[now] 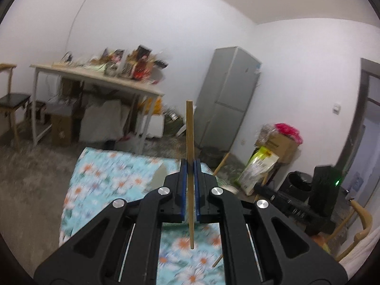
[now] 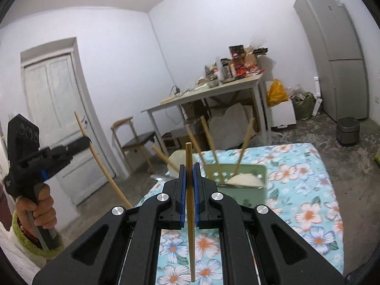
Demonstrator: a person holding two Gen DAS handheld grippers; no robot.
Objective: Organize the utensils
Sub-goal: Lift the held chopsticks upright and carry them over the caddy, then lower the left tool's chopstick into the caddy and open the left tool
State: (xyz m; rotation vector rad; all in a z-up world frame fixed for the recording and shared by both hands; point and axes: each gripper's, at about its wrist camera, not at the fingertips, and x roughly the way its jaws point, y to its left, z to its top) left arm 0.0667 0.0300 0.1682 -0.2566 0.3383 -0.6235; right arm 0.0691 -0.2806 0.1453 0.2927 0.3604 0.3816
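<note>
The left gripper (image 1: 190, 166) is clenched on a slim wooden chopstick (image 1: 190, 142), which stands upright between its blue pads (image 1: 182, 185), one end rising above the fingertips and the other hanging below them over the floral blue tablecloth (image 1: 106, 175). The right gripper (image 2: 189, 168) pinches a second, darker wooden chopstick (image 2: 190, 190) the same way, crosswise to the fingers and gripped near its middle. That mid-length hold probably keeps each stick balanced and free to drop end-first.

Just beyond the right fingertips sits a pale green perforated holder (image 2: 247, 185) on the cloth, with several more wooden chopsticks (image 2: 209, 137) leaning out of it at different angles and a pale rounded spoon-like piece (image 2: 244, 180) resting inside. The holder looks like the sorting target, so each upright stick seems ready for lowering into it.

In the right wrist view, off to the left of the fingers, the person's hand (image 2: 39, 211) carries the other tool with its stick tilted. A loose stick end (image 1: 217, 261) shows below the left fingers.
</note>
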